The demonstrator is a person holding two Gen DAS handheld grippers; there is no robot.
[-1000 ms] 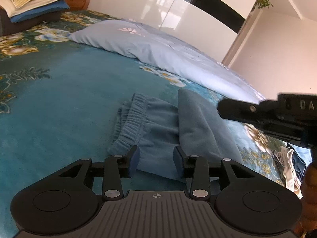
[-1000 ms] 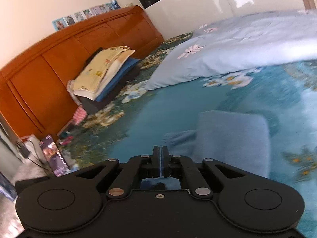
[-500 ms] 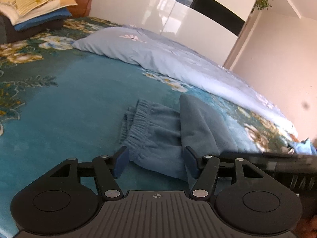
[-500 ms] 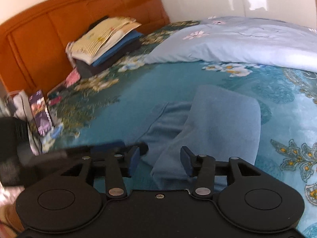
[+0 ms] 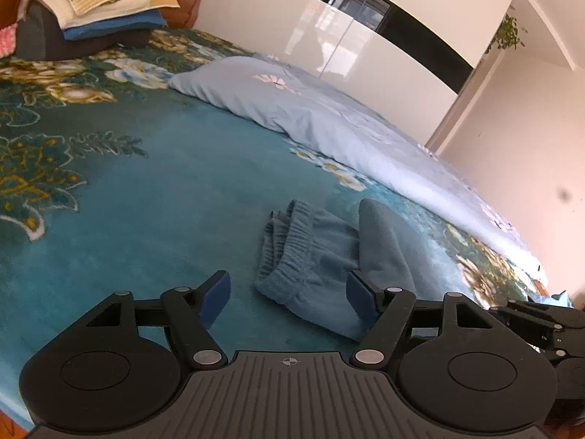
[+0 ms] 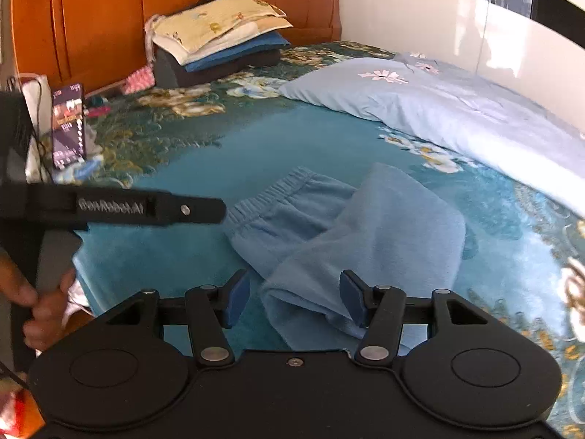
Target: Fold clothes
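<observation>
A pair of light blue sweatpants (image 5: pixel 325 263) lies folded on the teal floral bedspread (image 5: pixel 146 197), elastic waistband to the left, one part doubled over on the right. It also shows in the right wrist view (image 6: pixel 351 234). My left gripper (image 5: pixel 289 294) is open and empty, just short of the pants' near edge. My right gripper (image 6: pixel 294 298) is open and empty, with the pants' near fold lying between its fingers. The left gripper's body also shows at the left of the right wrist view (image 6: pixel 146 208).
A light blue quilt (image 6: pixel 457 109) lies along the far side of the bed. A stack of folded clothes and pillows (image 6: pixel 215 47) sits by the orange headboard (image 6: pixel 109 11). A box and cables (image 6: pixel 67 124) are at the bed's left edge. White wardrobe doors (image 5: pixel 329 36) stand behind.
The right gripper has opened and let go of the pants' fold, then drawn back. The left gripper has opened wider and pulled back. The pants lie still.
</observation>
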